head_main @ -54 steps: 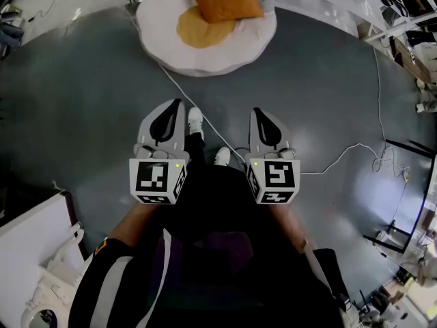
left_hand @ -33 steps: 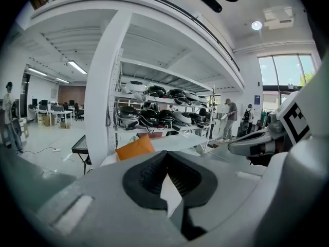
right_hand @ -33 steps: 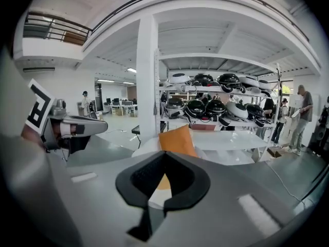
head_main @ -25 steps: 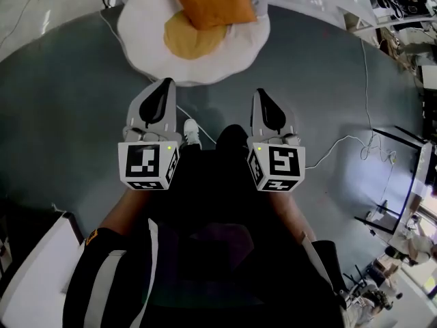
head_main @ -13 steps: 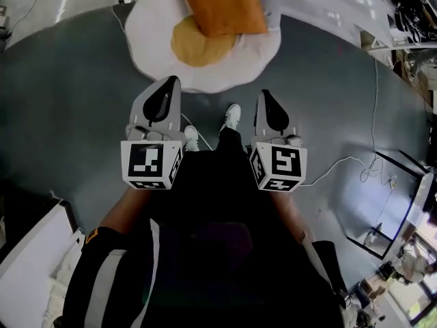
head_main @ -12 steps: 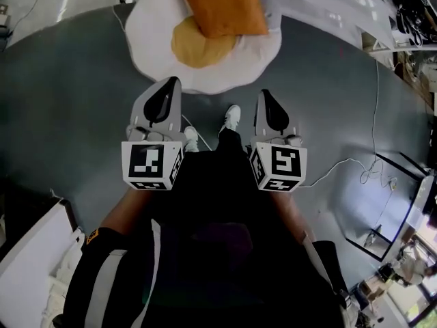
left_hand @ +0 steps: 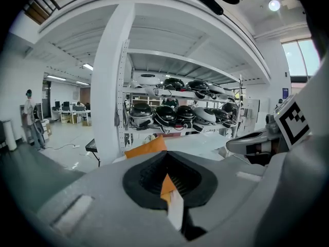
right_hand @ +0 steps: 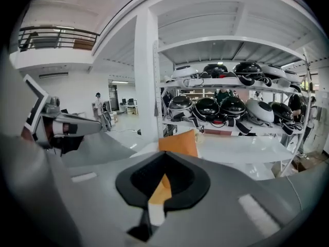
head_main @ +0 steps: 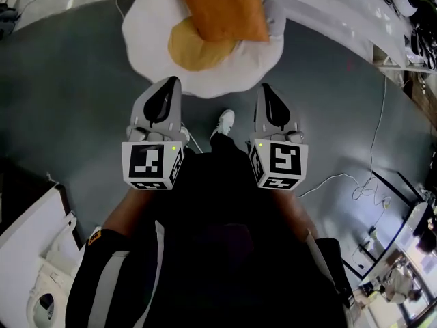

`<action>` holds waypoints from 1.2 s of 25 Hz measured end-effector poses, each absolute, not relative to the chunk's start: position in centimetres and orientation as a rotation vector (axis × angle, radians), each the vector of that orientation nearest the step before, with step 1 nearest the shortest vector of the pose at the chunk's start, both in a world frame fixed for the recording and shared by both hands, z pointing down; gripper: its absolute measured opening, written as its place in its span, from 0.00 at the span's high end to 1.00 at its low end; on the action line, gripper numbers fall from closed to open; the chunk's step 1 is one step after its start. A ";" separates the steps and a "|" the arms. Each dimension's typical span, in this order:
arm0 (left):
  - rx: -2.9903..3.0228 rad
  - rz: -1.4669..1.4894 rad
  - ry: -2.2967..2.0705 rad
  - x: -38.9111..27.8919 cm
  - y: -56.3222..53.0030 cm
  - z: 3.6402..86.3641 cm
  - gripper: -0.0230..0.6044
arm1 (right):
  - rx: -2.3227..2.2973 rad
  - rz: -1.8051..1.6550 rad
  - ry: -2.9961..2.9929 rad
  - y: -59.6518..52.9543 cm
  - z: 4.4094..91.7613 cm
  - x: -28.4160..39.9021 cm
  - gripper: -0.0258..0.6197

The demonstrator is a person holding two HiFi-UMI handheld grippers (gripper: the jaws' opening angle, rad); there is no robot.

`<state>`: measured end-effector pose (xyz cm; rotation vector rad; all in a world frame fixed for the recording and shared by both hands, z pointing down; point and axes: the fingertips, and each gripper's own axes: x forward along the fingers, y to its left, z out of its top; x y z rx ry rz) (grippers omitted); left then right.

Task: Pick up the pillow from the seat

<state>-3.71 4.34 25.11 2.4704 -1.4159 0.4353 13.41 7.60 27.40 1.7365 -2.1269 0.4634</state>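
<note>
An orange pillow [head_main: 222, 5] lies on a white, egg-shaped seat [head_main: 147, 33] with a yellow round centre [head_main: 188, 46], at the top of the head view. My left gripper [head_main: 172, 84] and right gripper [head_main: 265, 89] are held side by side, just short of the seat's near rim. Both are shut and hold nothing. The left gripper view shows the pillow [left_hand: 146, 147] straight ahead, beyond the shut left gripper [left_hand: 165, 159]. In the right gripper view the pillow [right_hand: 178, 144] stands up behind the shut right gripper [right_hand: 164, 158].
A shelf of helmets [left_hand: 175, 112] and a white pillar [left_hand: 110, 86] stand behind the seat. A cable [head_main: 341, 180] runs over the grey floor at the right. A white unit [head_main: 27, 251] sits at the lower left. My shoe [head_main: 223, 123] shows between the grippers.
The seat and pillow have come closer to both grippers as the person steps forward. Both grippers stay shut and level.
</note>
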 end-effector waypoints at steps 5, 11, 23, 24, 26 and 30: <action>2.417 0.424 -1.475 -1.9 3.2 25.3 0.97 | 1.677 0.437 -2.169 5.7 27.3 15.1 0.96; 2.381 0.403 -1.496 -1.4 3.1 25.6 0.97 | 1.644 0.426 -2.183 4.8 27.6 15.7 0.96; 2.371 0.379 -1.463 -1.9 -1.0 26.9 0.97 | 1.630 0.424 -2.144 1.4 28.4 14.8 0.96; 2.375 0.379 -1.459 -2.0 -1.6 27.0 0.97 | 1.632 0.426 -2.139 0.9 28.5 14.6 0.96; 2.381 0.382 -1.452 -2.3 -2.7 27.2 0.97 | 1.635 0.431 -2.130 -0.1 28.8 14.4 0.96; 2.381 0.380 -1.451 -3.3 -4.9 27.3 0.97 | 1.636 0.436 -2.117 -2.1 29.1 13.5 0.96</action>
